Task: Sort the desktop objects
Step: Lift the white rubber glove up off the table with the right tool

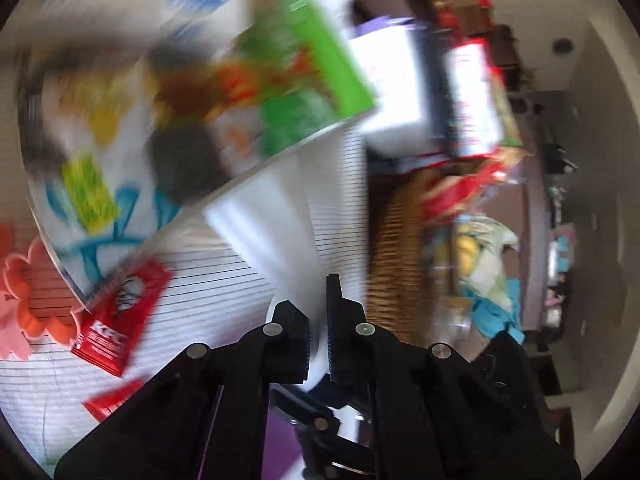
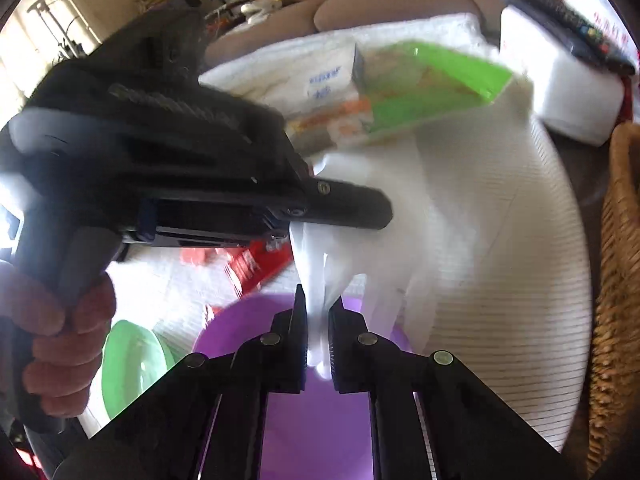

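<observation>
A thin white sheet (image 2: pixel 380 220), either tissue or plastic film, hangs stretched above the round table. My right gripper (image 2: pixel 318 320) is shut on its lower end, over a purple bowl (image 2: pixel 316 420). My left gripper (image 2: pixel 352 208), held by a hand (image 2: pixel 60 340), comes in from the left and pinches the same sheet higher up. In the left wrist view, the left gripper (image 1: pixel 318 320) is shut with the white sheet (image 1: pixel 272 208) running up from between its fingers. Much of that view is motion-blurred.
Red KFC sachets (image 1: pixel 116 320) lie on the striped white table cover (image 2: pixel 500 280). A green bowl (image 2: pixel 132 360) sits beside the purple bowl. A green box (image 2: pixel 432 84) and white tissue packs (image 2: pixel 288 68) stand at the back, and a wicker basket (image 2: pixel 616 280) on the right.
</observation>
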Demonstrator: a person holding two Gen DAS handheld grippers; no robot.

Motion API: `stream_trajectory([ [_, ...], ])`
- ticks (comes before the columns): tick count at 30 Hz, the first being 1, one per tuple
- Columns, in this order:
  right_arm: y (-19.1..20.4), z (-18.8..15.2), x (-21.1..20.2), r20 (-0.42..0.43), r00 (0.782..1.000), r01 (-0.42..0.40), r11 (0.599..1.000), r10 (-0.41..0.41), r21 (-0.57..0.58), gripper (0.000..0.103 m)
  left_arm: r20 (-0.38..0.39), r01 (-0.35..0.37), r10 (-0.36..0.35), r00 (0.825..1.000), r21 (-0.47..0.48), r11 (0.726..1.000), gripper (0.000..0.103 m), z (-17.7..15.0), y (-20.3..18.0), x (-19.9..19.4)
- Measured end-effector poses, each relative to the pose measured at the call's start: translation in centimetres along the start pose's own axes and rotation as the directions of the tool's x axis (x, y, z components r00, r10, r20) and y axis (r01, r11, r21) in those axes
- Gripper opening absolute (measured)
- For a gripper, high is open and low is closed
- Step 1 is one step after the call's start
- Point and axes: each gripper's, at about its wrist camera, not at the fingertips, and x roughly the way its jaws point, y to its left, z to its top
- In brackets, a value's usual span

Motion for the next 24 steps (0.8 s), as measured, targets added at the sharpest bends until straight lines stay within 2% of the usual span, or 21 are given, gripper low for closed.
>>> stream_trajectory([
  [4,2.1,2.3,-5.5,0.14,0.99,0.019,0.998,-0.01,-0.063,0.007,0.04,0.07,-0.073,0.996,0.078,0.994,0.006,-0.1,-5.2,-4.9],
  [10,7.4,6.8,-16.5,0.289,0.957,0.045,0.982,0.01,-0.183,0.007,0.119,0.157,-0.182,0.976,0.192,0.969,0.006,-1.1,-14.1,-15.1],
  [13,11.0,8.1,-21.8,0.355,0.935,0.088,0.965,0.005,-0.246,0.007,0.151,0.176,-0.223,0.963,0.277,0.945,0.006,-3.0,-19.0,-20.0],
  [16,14.8,8.1,-26.8,0.421,0.907,0.124,0.947,0.013,-0.296,0.007,0.179,0.162,-0.237,0.955,0.358,0.92,0.006,-5.7,-23.1,-24.4],
  [20,18.5,7.5,-31.5,0.461,0.885,0.094,0.942,0.07,-0.323,0.007,0.206,0.148,-0.251,0.946,0.414,0.898,0.006,-9.2,-25.7,-28.8],
  [24,20.8,6.2,-33.6,0.443,0.884,0.007,0.942,0.151,-0.337,0.007,0.231,0.126,-0.239,0.943,0.418,0.9,0.006,-11.9,-25.4,-31.6],
])
